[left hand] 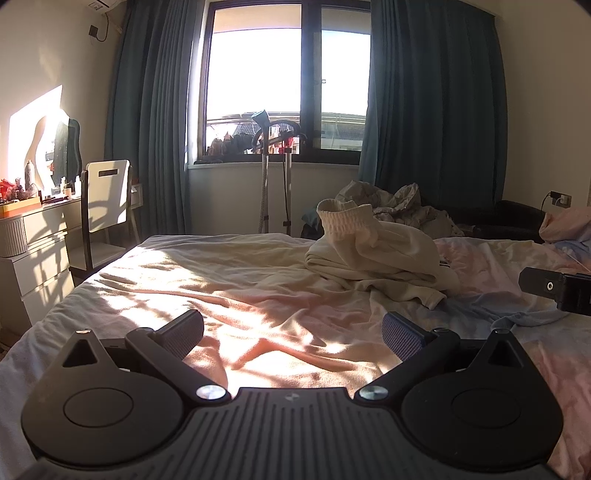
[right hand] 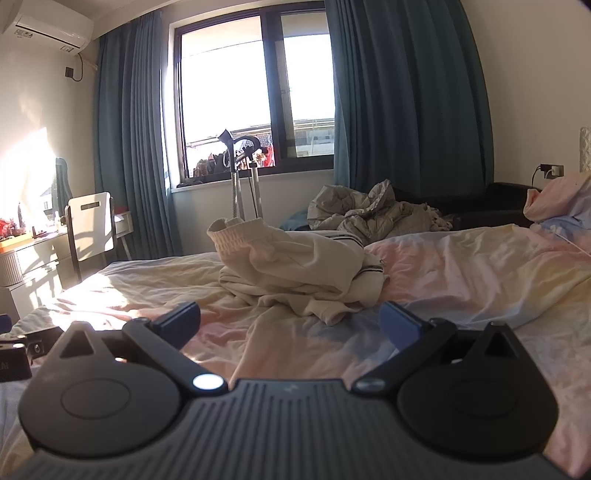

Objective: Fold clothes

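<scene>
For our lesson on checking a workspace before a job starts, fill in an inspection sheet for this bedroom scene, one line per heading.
Surface: bed with a rumpled pastel sheet, part sunlit.
Job's things: cream garment heaped near the bed's middle, ribbed cuff standing up, unfolded.
Clutter: crumpled grey bedding beyond the bed; pillow at the right.
Grippers: left hand-held gripper open, holding nothing, over the sheet; right hand-held gripper open, holding nothing, short of the garment.
Cables: plug and lead at a wall socket.
Surroundings: window, blue curtains, garment steamer stand, chair, dresser, air conditioner.
</scene>
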